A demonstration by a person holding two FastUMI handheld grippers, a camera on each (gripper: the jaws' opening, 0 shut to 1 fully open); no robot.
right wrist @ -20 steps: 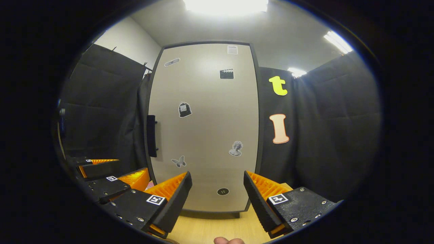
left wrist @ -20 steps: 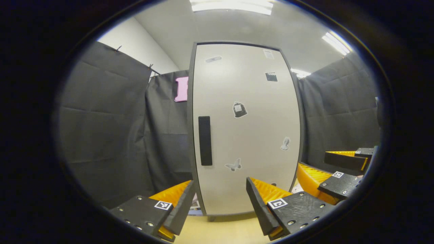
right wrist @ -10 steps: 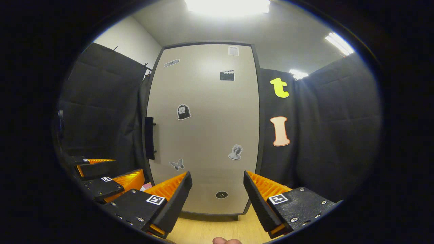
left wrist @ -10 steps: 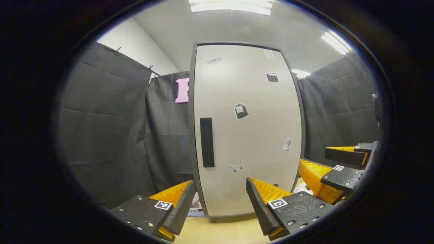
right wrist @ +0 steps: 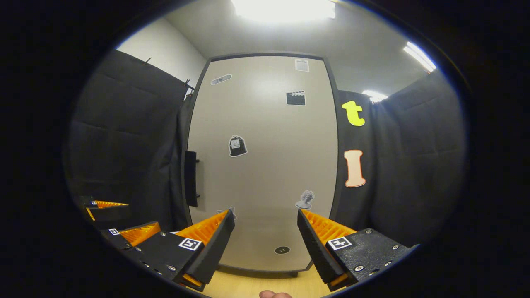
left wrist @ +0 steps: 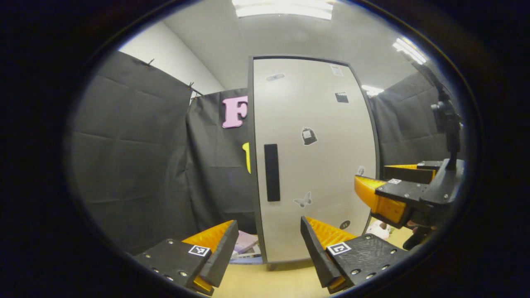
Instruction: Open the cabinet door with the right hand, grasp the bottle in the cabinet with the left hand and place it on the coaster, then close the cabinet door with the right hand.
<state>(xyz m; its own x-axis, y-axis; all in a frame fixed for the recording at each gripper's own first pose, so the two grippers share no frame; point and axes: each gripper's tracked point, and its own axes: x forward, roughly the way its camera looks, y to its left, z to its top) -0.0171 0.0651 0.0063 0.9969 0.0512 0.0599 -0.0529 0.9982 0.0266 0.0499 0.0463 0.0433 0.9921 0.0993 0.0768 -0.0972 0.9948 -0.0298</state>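
Note:
The cabinet (left wrist: pixel 319 165) stands upright on the wooden tabletop with its pale door (right wrist: pixel 265 165) shut. Several small stickers dot the door. A black vertical handle (left wrist: pixel 272 172) sits near the door's left edge, and it shows side-on as the handle (right wrist: pixel 191 179) in the right gripper view. My left gripper (left wrist: pixel 268 231) is open, a short way in front of the door's lower part. My right gripper (right wrist: pixel 265 219) is also open with nothing between its fingers, facing the door's lower middle. It appears as the right gripper (left wrist: pixel 397 194) further right. The left gripper (right wrist: pixel 120 219) sits low left.
Black cloth walls close in on both sides of the cabinet. Flat pink and pale items (left wrist: pixel 246 244) lie on the table by the cabinet's left foot. A small white object (left wrist: pixel 379 229) lies by its right side. The wooden tabletop (right wrist: pixel 256 285) runs under the cabinet.
The right gripper has risen and moved in toward the door, which looks larger in its view. The left gripper view has swung left, so the cabinet sits further right. The door stays shut.

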